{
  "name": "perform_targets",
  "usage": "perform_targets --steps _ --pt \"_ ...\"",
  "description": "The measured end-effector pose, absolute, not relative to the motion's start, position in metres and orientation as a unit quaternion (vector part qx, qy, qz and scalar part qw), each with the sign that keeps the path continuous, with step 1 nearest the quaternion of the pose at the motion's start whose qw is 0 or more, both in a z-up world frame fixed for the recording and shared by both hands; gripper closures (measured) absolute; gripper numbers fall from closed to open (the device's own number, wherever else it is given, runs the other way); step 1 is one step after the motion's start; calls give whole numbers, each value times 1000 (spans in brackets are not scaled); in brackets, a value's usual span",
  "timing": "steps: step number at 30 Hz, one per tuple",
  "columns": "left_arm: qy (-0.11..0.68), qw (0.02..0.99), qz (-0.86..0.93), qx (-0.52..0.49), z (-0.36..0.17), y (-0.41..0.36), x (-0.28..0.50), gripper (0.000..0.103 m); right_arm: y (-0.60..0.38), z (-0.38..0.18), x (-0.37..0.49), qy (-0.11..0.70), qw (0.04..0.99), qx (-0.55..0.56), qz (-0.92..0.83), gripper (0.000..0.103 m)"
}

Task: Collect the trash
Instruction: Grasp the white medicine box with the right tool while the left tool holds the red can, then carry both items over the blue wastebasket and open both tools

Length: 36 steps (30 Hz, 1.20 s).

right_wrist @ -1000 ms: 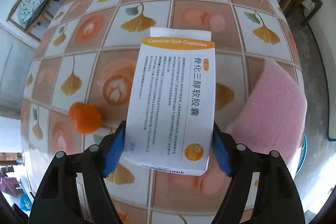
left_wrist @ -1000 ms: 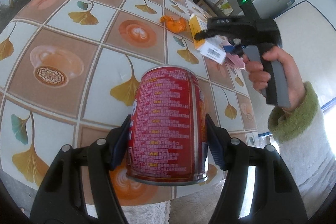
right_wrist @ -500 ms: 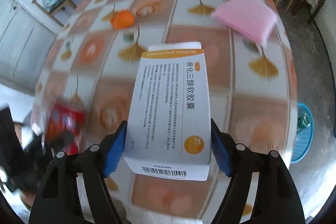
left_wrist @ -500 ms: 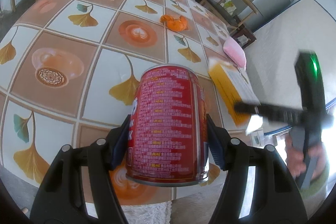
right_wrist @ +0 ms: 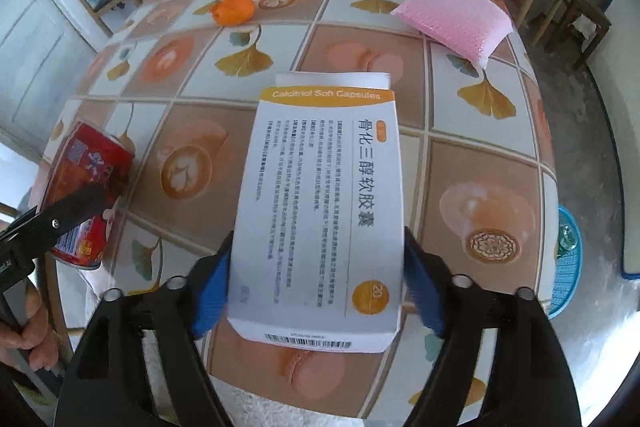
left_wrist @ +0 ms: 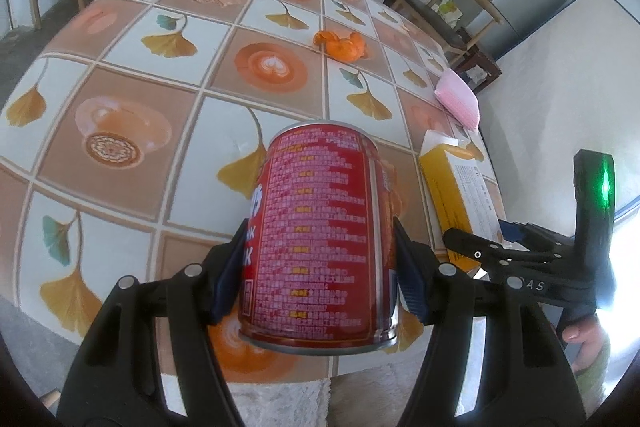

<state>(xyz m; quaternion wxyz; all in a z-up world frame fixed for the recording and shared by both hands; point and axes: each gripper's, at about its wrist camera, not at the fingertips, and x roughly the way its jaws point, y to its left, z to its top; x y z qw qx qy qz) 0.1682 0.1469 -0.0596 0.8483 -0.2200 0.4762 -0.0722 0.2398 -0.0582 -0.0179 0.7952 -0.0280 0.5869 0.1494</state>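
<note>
Midway, apparently. Left claw (left_wrist: pixel 320 275) pinching can (left_wrist: pixel 320 239), right claw (right_wrist: pixel 316 279) pinching box (right_wrist: pixel 320 203), both held above counter (left_wrist: pixel 132 99) edge. Still lying on counter: peel (left_wrist: pixel 342 45), pink pad (right_wrist: pixel 454 19). Blue basket (right_wrist: pixel 566 263) on floor, likely bin.

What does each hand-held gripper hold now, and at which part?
The left hand-held gripper clamps the red can across its lower sides. The right hand-held gripper clamps the capsule box by its long edges, near the barcode end.
</note>
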Motion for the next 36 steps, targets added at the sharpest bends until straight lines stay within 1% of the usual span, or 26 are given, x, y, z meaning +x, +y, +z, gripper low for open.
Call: perform_targets --steps 4,7,11,17,22,26,29,30,36 --pt "468 855 -65 -215 -47 146 162 41 -76 -16 237 585 793 34 167 34" --pt "459 860 -70 -211 -35 140 158 41 -99 -12 233 578 785 112 192 34" --pt "455 864 -93 -195 -16 114 160 41 -135 1 217 546 789 187 209 34" --pt "451 863 -163 -158 13 45 173 41 -219 23 187 490 812 264 178 34" --pt "460 839 -257 -131 30 -43 194 41 -324 33 148 441 836 317 78 34" --pt "481 810 -322 -101 29 -122 213 41 -402 10 115 429 821 375 -12 34" --pt "513 779 -353 -75 13 -182 230 41 -447 -21 93 431 793 426 -64 34" --pt "527 766 -363 -61 4 -206 236 41 -457 -31 88 432 784 439 -74 34" --pt "597 712 -369 -11 -54 -295 263 41 -500 -102 82 445 725 516 -105 33"
